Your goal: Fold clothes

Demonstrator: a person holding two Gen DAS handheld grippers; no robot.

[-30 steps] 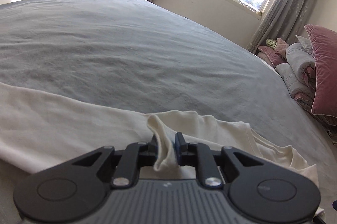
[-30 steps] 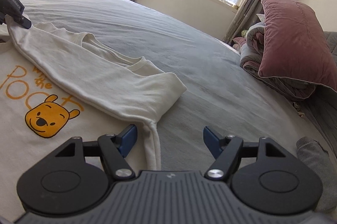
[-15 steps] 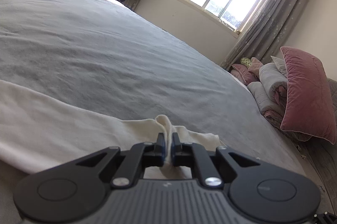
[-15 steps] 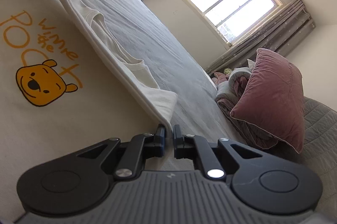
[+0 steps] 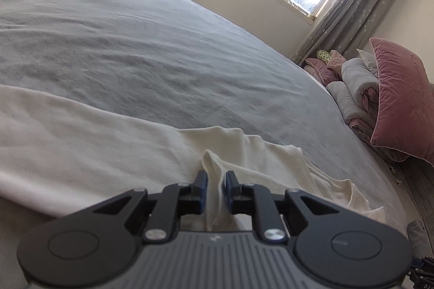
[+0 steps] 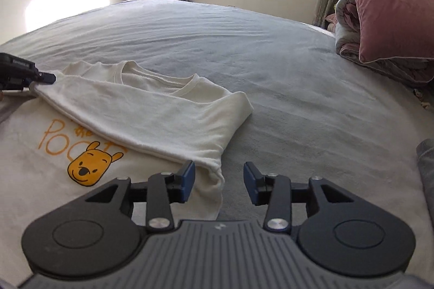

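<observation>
Shirt (image 6: 152, 110) cloth, cream with a yellow bear (image 6: 91, 167) and orange letters, is spread flat on the grey bed cover (image 6: 284, 66). One side is folded over the front, so the neck hole faces up. A bunched fold of the shirt (image 5: 217, 180) is seen between the blue pads of the left gripper (image 5: 215, 190). Its jaws have just been opening a little, and the cloth is still touched on both sides. The right gripper (image 6: 219, 181) is let go, its jaws just opened wide. The folded edge lies loose beside its left pad (image 6: 188, 180). Pink pillows (image 6: 390, 4) and rolled blankets are piled at the far side of the bed.
</observation>
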